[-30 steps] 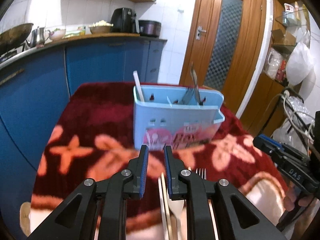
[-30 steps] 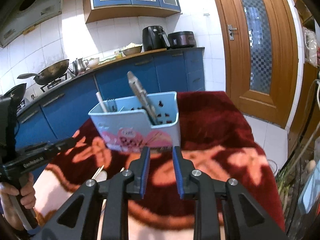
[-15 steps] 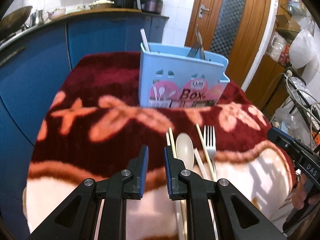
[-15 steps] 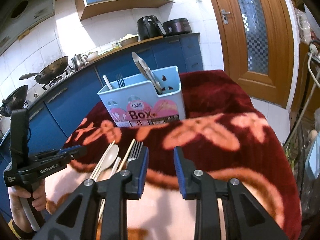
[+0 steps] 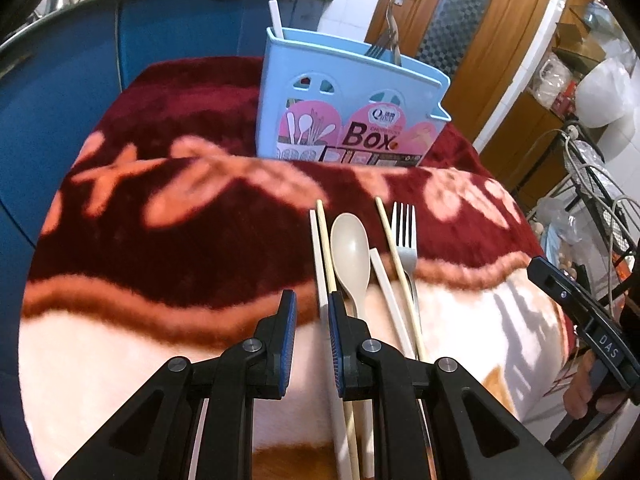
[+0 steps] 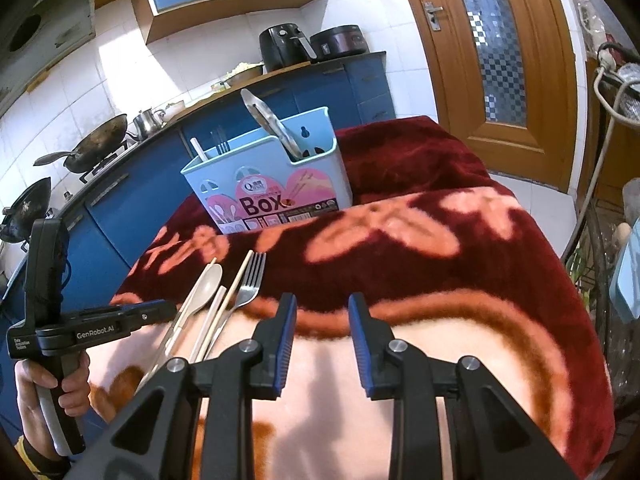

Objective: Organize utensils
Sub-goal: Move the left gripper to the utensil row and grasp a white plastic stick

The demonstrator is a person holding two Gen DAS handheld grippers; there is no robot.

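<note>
left hand-held gripper: jaws ajar, empty, over near ends of chopsticks | right hand-held gripper: parted, empty, right of fork | box far | risk: crowded spoon gets pinched too

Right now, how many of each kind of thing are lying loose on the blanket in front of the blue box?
White chopsticks: 2
Wooden chopsticks: 2
Spoon: 1
Fork: 1
Total: 6
</note>
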